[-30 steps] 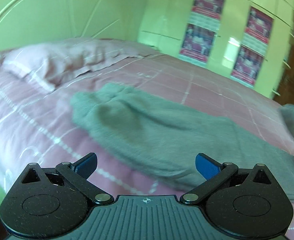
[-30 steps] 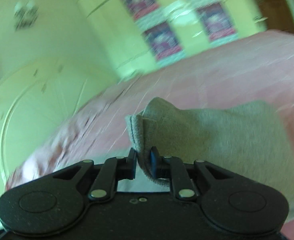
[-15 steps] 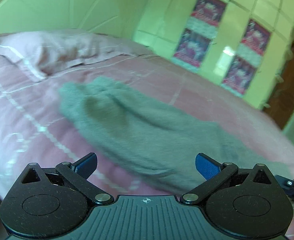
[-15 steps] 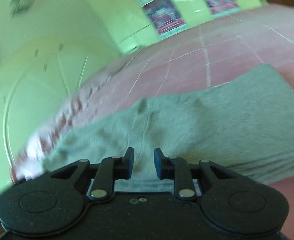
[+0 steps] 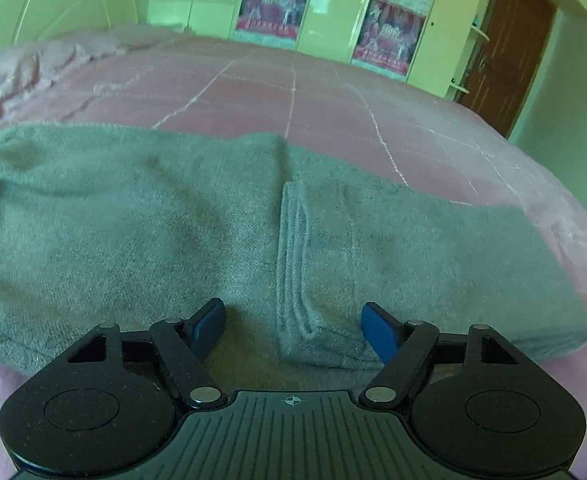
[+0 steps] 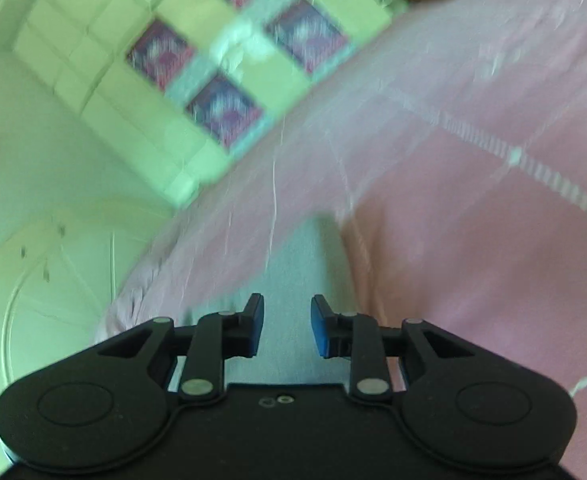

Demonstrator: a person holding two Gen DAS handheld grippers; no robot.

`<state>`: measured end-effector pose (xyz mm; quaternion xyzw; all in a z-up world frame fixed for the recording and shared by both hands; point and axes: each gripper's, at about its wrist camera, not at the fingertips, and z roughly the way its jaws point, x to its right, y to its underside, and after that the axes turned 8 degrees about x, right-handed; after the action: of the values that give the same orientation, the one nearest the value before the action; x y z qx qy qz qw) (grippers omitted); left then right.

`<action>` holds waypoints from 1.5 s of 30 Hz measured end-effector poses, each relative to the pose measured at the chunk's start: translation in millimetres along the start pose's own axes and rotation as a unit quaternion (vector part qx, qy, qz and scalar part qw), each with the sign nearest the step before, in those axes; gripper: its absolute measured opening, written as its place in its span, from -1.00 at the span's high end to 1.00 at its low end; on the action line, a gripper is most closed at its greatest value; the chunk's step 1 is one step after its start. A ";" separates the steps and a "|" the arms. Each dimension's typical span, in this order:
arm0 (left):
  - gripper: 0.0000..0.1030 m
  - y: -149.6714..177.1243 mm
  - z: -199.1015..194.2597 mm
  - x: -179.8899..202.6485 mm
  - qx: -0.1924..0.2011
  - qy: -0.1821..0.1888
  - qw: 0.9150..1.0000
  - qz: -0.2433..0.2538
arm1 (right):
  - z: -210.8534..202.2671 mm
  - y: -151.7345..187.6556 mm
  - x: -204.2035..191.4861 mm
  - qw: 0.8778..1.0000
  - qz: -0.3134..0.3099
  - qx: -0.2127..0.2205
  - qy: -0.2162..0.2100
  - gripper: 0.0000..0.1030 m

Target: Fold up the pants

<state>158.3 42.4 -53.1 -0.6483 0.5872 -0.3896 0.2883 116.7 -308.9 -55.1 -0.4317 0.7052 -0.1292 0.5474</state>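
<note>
The grey pants (image 5: 221, 224) lie flat across the near part of the bed (image 5: 293, 92), which has a pink cover. The left gripper (image 5: 293, 326) is just over the pants' near edge, its jaws wide apart and holding nothing. The right gripper (image 6: 287, 324) has its jaws apart too, over a strip of the cloth. A pillow (image 5: 25, 68) lies far left. Posters (image 5: 277, 4) hang on the far wardrobe (image 5: 333, 20), beside a brown door (image 5: 509, 40).

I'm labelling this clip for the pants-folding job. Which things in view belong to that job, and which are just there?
Job: grey pants, left gripper, right gripper.

Just there: pink bedspread, pillow, posters, wooden door.
</note>
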 end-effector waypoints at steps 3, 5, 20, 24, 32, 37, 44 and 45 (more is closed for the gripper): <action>-0.47 1.7 -8.1 1.7 0.007 -0.003 1.000 0.008 | 16.4 7.0 12.9 0.998 -0.008 -0.042 0.044 1.00; -0.47 -7.5 -18.6 -2.9 0.020 0.003 1.000 -0.013 | 10.4 -2.3 4.3 0.999 -0.017 -0.017 0.039 0.90; -0.52 -63.7 79.9 9.5 -0.013 -0.045 0.999 -0.022 | 128.2 -50.9 -46.0 0.982 -0.177 -0.015 0.072 0.92; -0.62 -56.2 81.1 11.9 -0.003 -0.041 0.999 -0.016 | 138.9 -47.6 -40.0 0.979 -0.183 -0.035 0.088 1.00; -0.64 -19.5 -40.5 -72.9 0.072 -0.044 0.991 -0.105 | 54.0 -25.6 -48.4 0.982 -0.191 0.001 0.012 0.80; -0.64 -0.2 -87.4 -149.1 0.083 -0.112 0.982 -0.129 | 44.7 20.6 -78.3 0.982 -0.180 -0.039 -0.040 0.80; -0.64 -0.3 -67.5 -247.3 0.085 -0.095 0.954 -0.272 | 46.5 55.3 -130.7 0.977 -0.190 -0.069 -0.072 0.70; -0.63 1.5 -61.4 -253.5 0.082 -0.086 0.951 -0.284 | 46.9 55.8 -133.7 0.976 -0.192 -0.071 -0.069 0.69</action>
<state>104.0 297.3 -64.0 -0.7933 0.3177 -0.4454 0.2671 135.8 -161.8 -20.6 -0.6043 0.5770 -0.1514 0.5282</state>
